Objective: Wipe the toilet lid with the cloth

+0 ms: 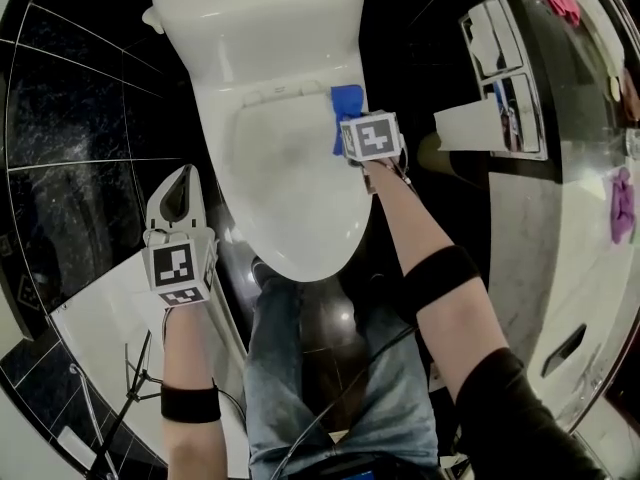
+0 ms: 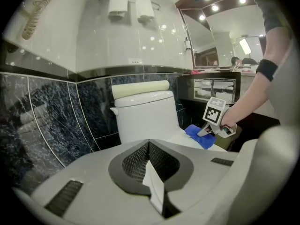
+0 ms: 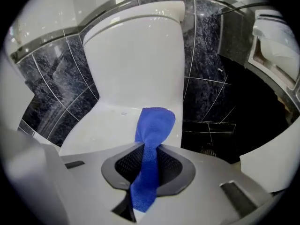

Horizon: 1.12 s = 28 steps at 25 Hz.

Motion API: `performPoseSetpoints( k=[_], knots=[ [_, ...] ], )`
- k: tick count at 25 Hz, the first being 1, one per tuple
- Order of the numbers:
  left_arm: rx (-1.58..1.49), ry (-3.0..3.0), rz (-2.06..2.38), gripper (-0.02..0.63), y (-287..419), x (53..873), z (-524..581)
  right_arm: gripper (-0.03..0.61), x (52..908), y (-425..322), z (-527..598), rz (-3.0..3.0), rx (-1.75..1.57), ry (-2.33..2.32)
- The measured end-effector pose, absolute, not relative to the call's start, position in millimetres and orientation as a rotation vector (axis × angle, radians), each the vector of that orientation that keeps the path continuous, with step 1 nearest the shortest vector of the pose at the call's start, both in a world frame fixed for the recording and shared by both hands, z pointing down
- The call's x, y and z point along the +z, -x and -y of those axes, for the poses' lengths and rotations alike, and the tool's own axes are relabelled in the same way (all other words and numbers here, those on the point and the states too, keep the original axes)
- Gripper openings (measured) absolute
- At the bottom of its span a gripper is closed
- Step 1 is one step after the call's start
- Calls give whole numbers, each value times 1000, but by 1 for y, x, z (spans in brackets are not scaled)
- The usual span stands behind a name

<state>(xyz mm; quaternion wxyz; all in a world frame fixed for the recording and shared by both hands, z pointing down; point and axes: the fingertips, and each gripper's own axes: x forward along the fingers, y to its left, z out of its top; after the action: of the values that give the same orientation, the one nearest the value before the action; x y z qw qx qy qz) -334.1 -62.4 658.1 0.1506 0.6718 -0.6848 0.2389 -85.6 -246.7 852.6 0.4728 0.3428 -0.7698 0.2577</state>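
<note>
A person in jeans [image 1: 300, 368] stands at the front of a white toilet, a two-jaw tong in each hand. The toilet lid [image 1: 290, 188] is closed. The right gripper [image 1: 350, 128] reaches over the lid's rear corner on the person's right, just in front of the cistern [image 1: 250, 8], and points steeply down. Its jaws stand narrow and clamp a blue cloth [image 1: 347, 101]. A twisted strip of the cloth runs up between the pads. The loose end fans out beyond the tips and lies on the white surface by the hinge, at the foot of the cistern.

The left gripper [image 1: 180, 183] hangs off the toilet's other side, beside the bowl and clear of the lid, above the dark marbled tiles [image 1: 80, 168]. Its jaws are closed together and touch nothing on the toilet. It points towards the cistern, tilted slightly down.

A wall-mounted paper holder [image 1: 500, 68] sits beyond the toilet on the same side as the cloth, well apart from the lid.
</note>
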Motion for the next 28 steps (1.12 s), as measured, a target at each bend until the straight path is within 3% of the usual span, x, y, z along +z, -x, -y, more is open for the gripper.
performPoseSetpoints(
  k=[7, 22, 28],
  knots=[
    [682, -1925, 1949, 0, 314, 601, 39, 86, 760, 75, 215, 2067, 577, -841],
    [584, -1878, 2090, 0, 278, 364, -47, 87, 421, 8, 136, 2421, 343, -862],
    [584, -1857, 2142, 0, 255, 288, -93, 87, 332, -40, 98, 2489, 247, -830]
  ],
)
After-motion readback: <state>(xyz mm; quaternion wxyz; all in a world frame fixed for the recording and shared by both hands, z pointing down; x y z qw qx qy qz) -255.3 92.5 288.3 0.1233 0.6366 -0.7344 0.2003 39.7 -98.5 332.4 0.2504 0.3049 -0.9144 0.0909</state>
